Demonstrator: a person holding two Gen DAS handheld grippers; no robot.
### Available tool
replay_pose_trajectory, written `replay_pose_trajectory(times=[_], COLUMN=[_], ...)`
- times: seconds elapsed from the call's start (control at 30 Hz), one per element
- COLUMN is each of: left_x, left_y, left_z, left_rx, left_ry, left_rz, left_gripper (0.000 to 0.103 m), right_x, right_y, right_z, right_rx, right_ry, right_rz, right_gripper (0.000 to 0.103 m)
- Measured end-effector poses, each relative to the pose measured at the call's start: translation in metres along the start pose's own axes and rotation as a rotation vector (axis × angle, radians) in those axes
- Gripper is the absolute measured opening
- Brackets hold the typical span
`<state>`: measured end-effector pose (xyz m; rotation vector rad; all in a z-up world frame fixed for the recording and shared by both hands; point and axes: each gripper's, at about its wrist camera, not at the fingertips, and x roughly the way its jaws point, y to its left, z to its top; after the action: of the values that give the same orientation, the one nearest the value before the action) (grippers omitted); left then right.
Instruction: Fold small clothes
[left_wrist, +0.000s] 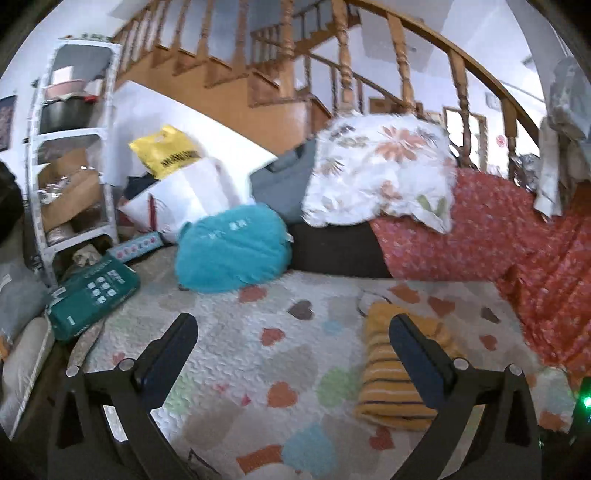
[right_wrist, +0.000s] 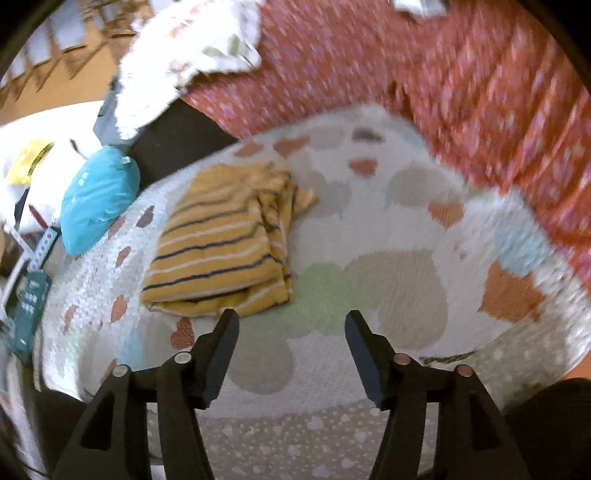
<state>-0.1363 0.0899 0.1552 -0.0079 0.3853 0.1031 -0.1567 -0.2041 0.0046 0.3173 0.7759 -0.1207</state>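
A small yellow garment with dark and white stripes (right_wrist: 225, 240) lies folded on the heart-patterned quilt (right_wrist: 388, 280). In the left wrist view the same yellow garment (left_wrist: 388, 376) sits partly behind the right finger. My left gripper (left_wrist: 293, 323) is open wide above the quilt (left_wrist: 258, 354), with nothing between its fingers. My right gripper (right_wrist: 291, 319) is open too, hovering just in front and to the right of the garment, with nothing held.
A teal cushion (left_wrist: 232, 251), a floral pillow (left_wrist: 380, 170) and a red patterned blanket (left_wrist: 498, 236) lie along the back of the quilt. A green box (left_wrist: 92, 295), white shelves (left_wrist: 70, 147) and a wooden staircase (left_wrist: 295, 66) stand behind and to the left.
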Motion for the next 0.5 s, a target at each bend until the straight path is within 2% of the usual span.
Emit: replay_pose_trajectory(times=[0.07,0.1,0.13,0.2,0.33,0.5], left_x=[0.007,0.011,0.014,0.022,0.036,0.051], left_y=[-0.008,-0.012,-0.015,-0.026,-0.047,-0.067], left_z=[0.004,0.003,-0.002,-0.019,-0.069,-0.115], left_rx=[0.006,-0.002,-0.006,0.003,0.073,0.177], left_ry=[0.066,0.102,0.135,0.226,0.396,0.515], left_rz=[-0.032,-0.046,-0.05,-0.038,-0.035,-0.032], left_gripper=[0.103,0.103,0.103,0.103,0.103,0.103], right_x=[-0.014,-0.019,-0.023,-0.021,-0.002,0.022], right_y=[0.008,0.011,0.012,0.013,0.001,-0.004], right_z=[-0.003,-0.006,-0.01,-0.014,-0.02,-0.035], right_rx=[-0.028,-0.036,-0.044,-0.062,-0.024,-0.041], right_ry=[-0.077,-0.108,-0.135,-0.14,-0.052,0.022], right_rz=[-0.057,-0.074,-0.09,-0.102,-0.086,-0.119], right_gripper=[0.08,0.091,0.097,0.098,0.098,0.098])
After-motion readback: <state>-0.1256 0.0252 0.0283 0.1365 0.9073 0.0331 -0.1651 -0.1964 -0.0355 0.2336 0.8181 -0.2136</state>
